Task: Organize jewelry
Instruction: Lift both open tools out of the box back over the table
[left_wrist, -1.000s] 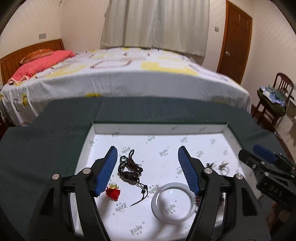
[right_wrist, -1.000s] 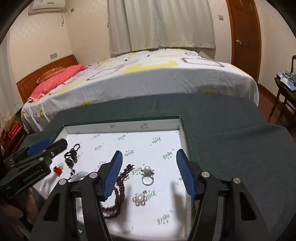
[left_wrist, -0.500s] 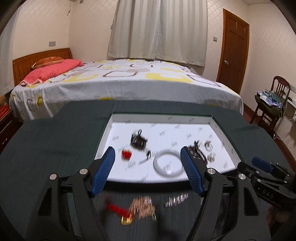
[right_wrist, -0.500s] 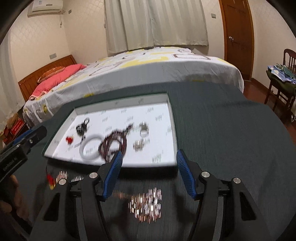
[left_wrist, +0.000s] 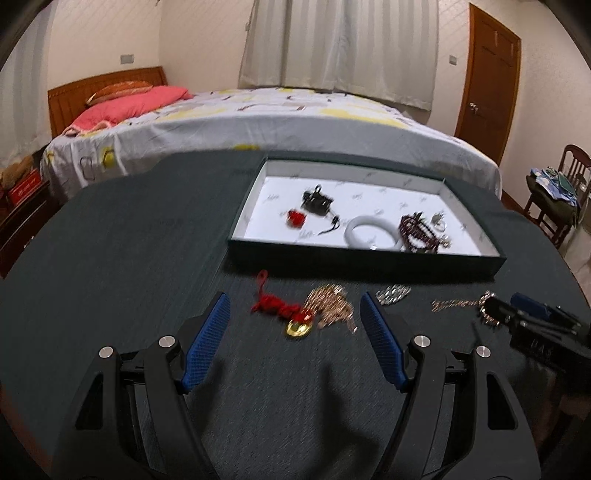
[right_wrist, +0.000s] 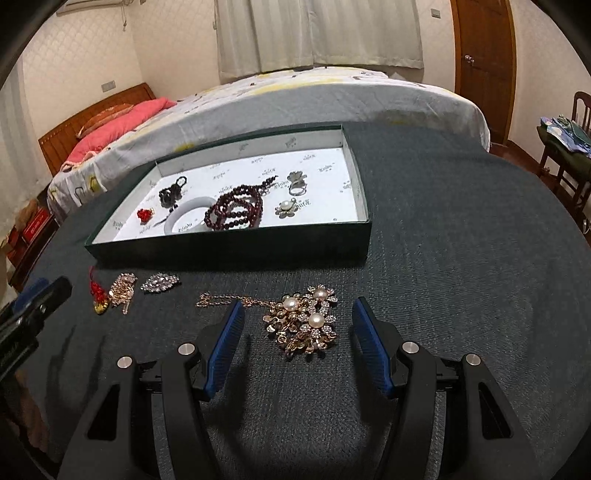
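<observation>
A dark green tray (right_wrist: 229, 245) with a white lining holds a dark red bead bracelet (right_wrist: 234, 210), a white bangle (right_wrist: 188, 218), a red charm (right_wrist: 145, 215), a black pendant (right_wrist: 171, 194), a ring (right_wrist: 297, 186) and a pearl brooch (right_wrist: 286, 208). On the cloth in front of it lie loose pieces. My right gripper (right_wrist: 298, 306) is open just above a gold flower necklace with pearls (right_wrist: 303, 325), one finger on each side. My left gripper (left_wrist: 293, 306) is open over a red knot charm with a gold piece (left_wrist: 280, 310) and a gold chain (left_wrist: 330, 304).
A silver brooch (right_wrist: 160, 283) lies between the two groups of loose pieces. The table wears a dark grey-green cloth (right_wrist: 443, 258). Behind it stands a bed (right_wrist: 314, 96), and at the far right a wooden chair (left_wrist: 561, 192) with clothes on it.
Both grippers have drawn back from above the tray to the cloth in front of it. The loose jewelry on the cloth has come into view between their fingers.
</observation>
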